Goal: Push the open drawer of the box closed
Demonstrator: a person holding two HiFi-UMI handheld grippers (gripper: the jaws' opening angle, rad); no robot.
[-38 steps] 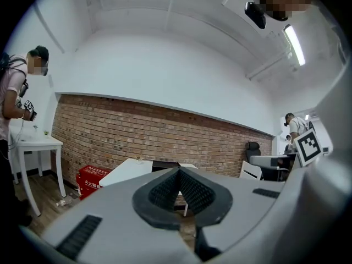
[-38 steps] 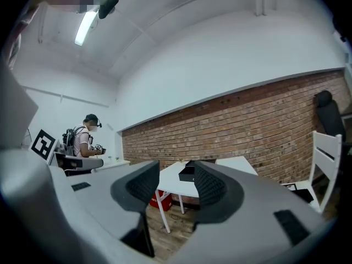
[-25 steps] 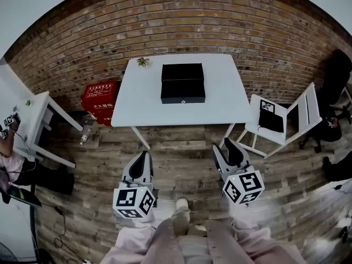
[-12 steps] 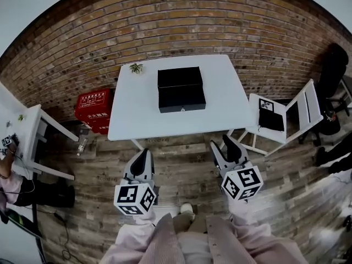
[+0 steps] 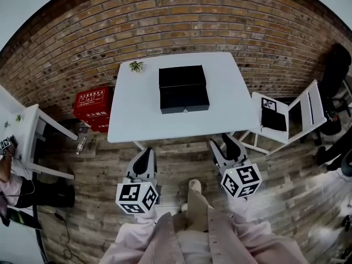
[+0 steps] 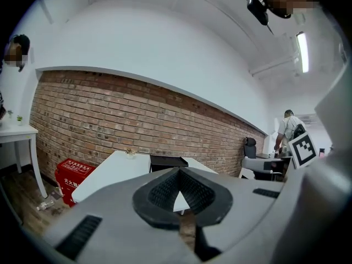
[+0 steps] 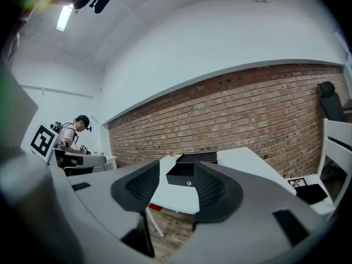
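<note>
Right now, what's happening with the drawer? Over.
Left gripper shut, empty; right gripper open, empty. Both short of the white table. Drawer of black box open, untouched. White chair off right, not blocking.

Your left claw [image 6: 179,172] covers lower part of box [image 6: 165,161]. From head view, inside of drawer [image 5: 184,99] too dark to read; green item [image 5: 135,66] on surface [image 5: 137,117] too small to identify.
</note>
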